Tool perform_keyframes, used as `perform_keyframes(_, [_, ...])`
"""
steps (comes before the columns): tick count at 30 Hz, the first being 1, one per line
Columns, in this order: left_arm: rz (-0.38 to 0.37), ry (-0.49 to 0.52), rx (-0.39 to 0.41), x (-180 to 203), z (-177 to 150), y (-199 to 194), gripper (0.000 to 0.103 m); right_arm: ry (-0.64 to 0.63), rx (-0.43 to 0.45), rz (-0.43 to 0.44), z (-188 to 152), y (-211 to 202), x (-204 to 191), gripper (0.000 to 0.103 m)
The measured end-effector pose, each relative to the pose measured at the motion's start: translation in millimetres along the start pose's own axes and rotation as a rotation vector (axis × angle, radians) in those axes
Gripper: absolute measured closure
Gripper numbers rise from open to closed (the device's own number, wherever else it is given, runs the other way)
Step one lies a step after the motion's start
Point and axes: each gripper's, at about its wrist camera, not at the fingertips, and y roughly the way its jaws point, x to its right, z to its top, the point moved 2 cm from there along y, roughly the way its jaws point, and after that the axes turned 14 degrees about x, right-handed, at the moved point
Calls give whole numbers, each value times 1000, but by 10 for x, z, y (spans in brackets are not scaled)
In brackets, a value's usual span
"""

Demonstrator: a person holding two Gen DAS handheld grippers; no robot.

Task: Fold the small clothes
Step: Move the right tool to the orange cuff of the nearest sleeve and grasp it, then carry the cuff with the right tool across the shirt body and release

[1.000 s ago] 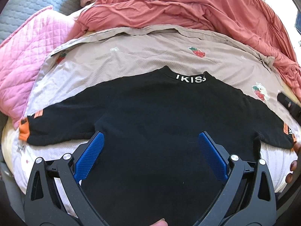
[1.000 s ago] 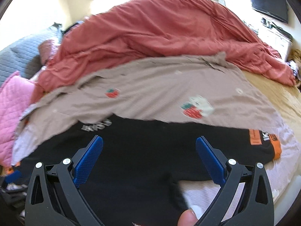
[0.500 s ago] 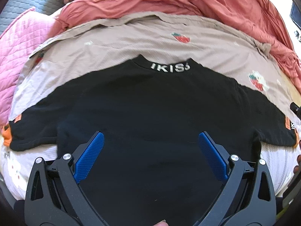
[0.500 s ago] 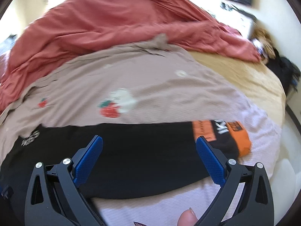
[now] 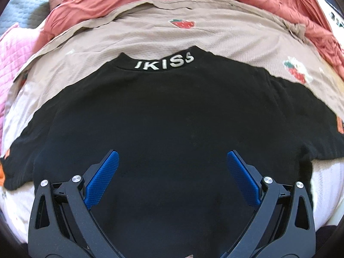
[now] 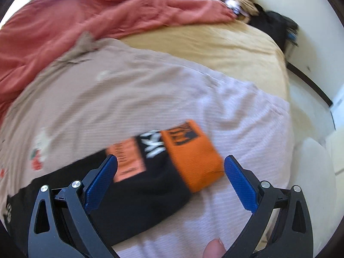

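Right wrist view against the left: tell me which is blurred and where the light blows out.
Right wrist view: motion-smeared, the orange cuff and its lettering streaked, the floor at right washed out. Left wrist view: sharp, the collar lettering readable on the black shirt, whose dark body shows little detail.

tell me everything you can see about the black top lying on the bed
The black top is a soft, knit-looking long-sleeved garment lying flat and spread out, collar away from the camera, on a beige strawberry-print sheet. White letters reading IKISS run along the collar. The right sleeve ends in an orange cuff, with white lettering and a paler orange patch beside it. Both grippers, left and right, hover over it with jaws open, holding nothing.
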Motion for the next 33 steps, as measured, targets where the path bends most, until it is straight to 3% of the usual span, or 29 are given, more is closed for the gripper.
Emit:
perform_keyframes(5, [-4,20,-25,59,-107,175,9,46,-145,18,-130,350,41,4])
perform_keyframes(6, [-7,15,-32,59,-142,206,9,38,-141,7,-139,355,38,5])
perform_keyframes(8, [-11,8,-19,56,-177,209,9,28,-113,18,-120,295,-4,24])
perform_keyframes(9, [-13,6,-15,50,-182,207,9,27,-93,27,-99,251,-18,51])
perform_keyframes(12, [-13,1,-12,50,-177,200,9,33,-74,30,-80,205,-17,73])
perform_keyframes(13, [-13,-1,-13,52,-175,191,9,50,-74,41,-79,189,-12,75])
perform_keyframes(14, [-13,-5,-15,52,-174,183,9,64,-65,68,-61,158,-18,86])
perform_keyframes(15, [-15,-11,-19,49,-169,174,9,74,-55,103,-41,118,-51,90])
perform_keyframes(19, [-29,-41,-25,-4,-164,107,9,68,18,248,66,-64,-293,91])
perform_keyframes(22, [-29,-75,-13,-92,-171,8,9,-24,109,370,91,-342,-652,91])
perform_keyframes(25, [-16,-123,5,-252,-175,-112,9,-76,139,511,55,-586,-978,91])
perform_keyframes(33, [33,-280,33,-841,-197,-357,9,-353,152,831,-504,-1323,-1932,91])
